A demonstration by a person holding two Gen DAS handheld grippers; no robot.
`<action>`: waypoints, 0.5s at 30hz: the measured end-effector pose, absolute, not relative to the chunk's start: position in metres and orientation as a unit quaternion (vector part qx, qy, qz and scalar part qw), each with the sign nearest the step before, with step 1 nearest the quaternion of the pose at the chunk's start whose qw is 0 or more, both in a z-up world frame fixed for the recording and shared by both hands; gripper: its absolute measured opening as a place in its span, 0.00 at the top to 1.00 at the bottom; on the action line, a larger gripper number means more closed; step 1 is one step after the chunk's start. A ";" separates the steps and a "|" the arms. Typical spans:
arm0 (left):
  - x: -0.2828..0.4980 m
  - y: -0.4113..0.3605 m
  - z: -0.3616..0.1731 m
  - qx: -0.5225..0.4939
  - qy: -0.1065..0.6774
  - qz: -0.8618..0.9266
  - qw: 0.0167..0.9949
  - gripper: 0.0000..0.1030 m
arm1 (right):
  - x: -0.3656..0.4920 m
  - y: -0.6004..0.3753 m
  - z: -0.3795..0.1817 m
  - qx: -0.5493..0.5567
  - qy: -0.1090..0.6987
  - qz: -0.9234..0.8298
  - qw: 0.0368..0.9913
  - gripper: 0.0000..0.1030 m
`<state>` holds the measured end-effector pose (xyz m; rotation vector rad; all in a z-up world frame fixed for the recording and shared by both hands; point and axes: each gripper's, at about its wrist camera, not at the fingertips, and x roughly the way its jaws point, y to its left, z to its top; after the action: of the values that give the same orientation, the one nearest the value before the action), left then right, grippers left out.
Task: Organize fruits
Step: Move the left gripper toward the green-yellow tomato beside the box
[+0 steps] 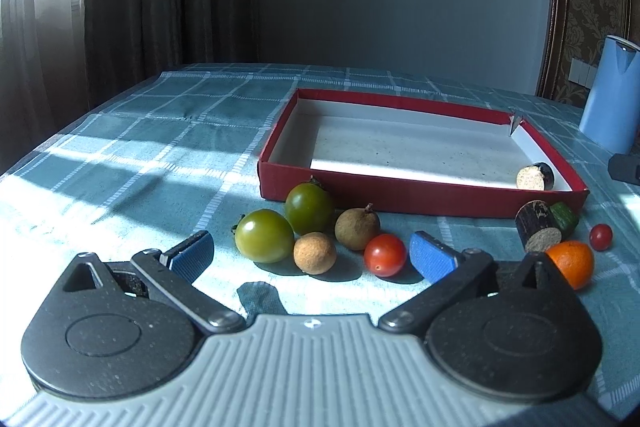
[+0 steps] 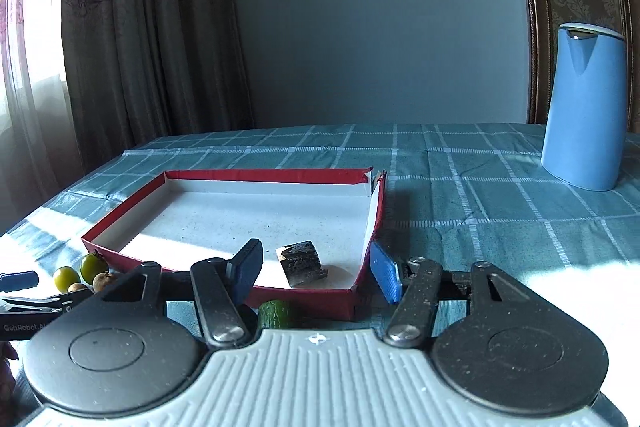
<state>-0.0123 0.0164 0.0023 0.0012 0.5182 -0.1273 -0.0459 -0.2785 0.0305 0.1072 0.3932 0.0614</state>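
Observation:
A shallow red box (image 1: 344,193) with a white inside lies on the checked cloth; it also shows in the right wrist view (image 2: 224,174). One dark sugarcane piece (image 1: 535,177) lies in its near right corner, also seen from the right wrist (image 2: 302,262). In front of the box lie two green tomatoes (image 1: 264,235) (image 1: 309,207), two brown longans (image 1: 315,252) (image 1: 357,228), two red cherry tomatoes (image 1: 385,254) (image 1: 601,237), a second sugarcane piece (image 1: 538,230), a cucumber piece (image 1: 565,217) and an orange (image 1: 572,263). My left gripper (image 1: 312,257) is open and empty, just before the fruits. My right gripper (image 2: 316,273) is open and empty over the box's near right corner.
A blue jug (image 2: 586,107) stands at the far right of the table, also in the left wrist view (image 1: 612,93). The left gripper's body (image 2: 28,301) shows at the left edge of the right wrist view. Curtains hang behind the table at the left.

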 end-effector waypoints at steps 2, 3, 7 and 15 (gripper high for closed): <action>-0.020 0.020 0.003 0.005 0.241 -0.074 0.968 0.00 | -0.063 -0.280 0.025 0.044 0.187 0.025 0.981 0.27; -0.024 0.020 0.004 0.009 0.234 -0.076 0.969 0.00 | -0.069 -0.281 0.022 0.041 0.186 0.023 0.981 0.27; -0.036 0.020 0.004 0.050 0.215 -0.092 0.971 0.00 | -0.076 -0.285 0.011 0.056 0.187 0.016 0.981 0.27; -0.042 0.032 0.015 0.091 0.181 -0.097 0.975 0.02 | -0.079 -0.277 0.002 0.062 0.193 0.032 0.979 0.27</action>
<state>-0.0417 0.0321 0.0152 0.1828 0.3641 -0.1951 -0.0790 -0.2771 0.0016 0.1252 0.3882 0.0640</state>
